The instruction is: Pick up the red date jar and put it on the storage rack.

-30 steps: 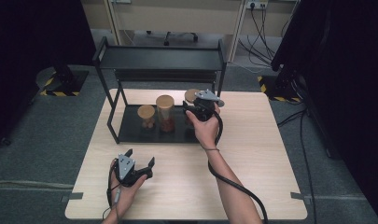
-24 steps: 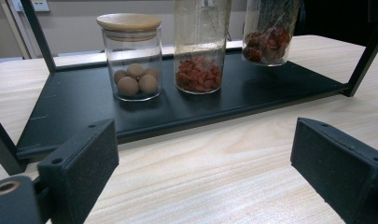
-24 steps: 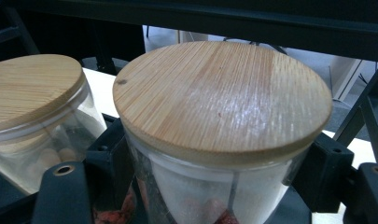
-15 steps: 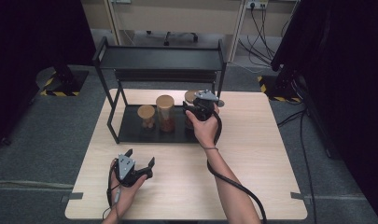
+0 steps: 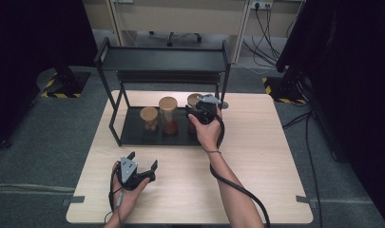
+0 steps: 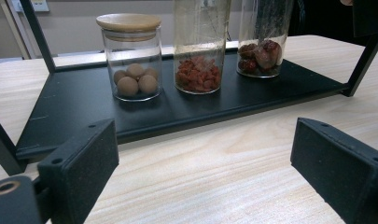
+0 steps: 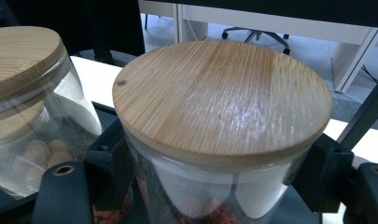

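Tool in the right hand, the right tool, is clamped on the rightmost jar just below its wooden lid; in the right gripper view both black jaws press the glass from either side. Gripping under the lid rim probably keeps the smooth glass from sliding down through the pads if lifted.

The jar stands at the right end of the black lower shelf of the rack, beside the right-hand post, dark red fruit at its bottom. Whether its base touches the shelf or is just off it, I cannot tell.

Next to it: the tall middle jar with red pieces, then the short jar with pale round balls (all three lidded in wood). They sit in one row, close but apart, so each can be gripped from the front.

Left tool rests in the left hand on the table, well back from the rack, jaws wide apart and holding nothing. Judgement: it waits in reserve, facing the shelf.
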### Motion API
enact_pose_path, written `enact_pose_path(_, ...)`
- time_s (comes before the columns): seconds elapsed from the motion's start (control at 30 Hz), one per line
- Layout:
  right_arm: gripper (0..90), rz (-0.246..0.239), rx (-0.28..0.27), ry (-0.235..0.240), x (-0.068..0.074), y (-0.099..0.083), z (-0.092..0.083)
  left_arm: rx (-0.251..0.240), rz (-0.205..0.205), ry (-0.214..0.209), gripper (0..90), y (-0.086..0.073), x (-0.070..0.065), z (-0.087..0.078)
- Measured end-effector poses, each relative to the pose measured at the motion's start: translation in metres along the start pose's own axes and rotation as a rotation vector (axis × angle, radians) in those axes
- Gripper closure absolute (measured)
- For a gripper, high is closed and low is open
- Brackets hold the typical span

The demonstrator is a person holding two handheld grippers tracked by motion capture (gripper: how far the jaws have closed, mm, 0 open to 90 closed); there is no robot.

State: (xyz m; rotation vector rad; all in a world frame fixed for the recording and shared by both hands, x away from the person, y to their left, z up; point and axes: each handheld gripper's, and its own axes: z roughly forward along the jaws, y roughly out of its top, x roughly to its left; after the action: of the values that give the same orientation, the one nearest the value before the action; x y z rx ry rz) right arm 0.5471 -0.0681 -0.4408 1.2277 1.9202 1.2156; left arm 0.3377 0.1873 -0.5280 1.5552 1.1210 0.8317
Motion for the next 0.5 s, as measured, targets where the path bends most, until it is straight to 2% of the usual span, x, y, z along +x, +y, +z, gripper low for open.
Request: enact_pose_path(0.5,25.6,-0.011,-0.008,0.004,0.0038,-0.0039,-0.0015,0.000,0.007,0.001,7.3,0.0000,-0.0006,0.0000)
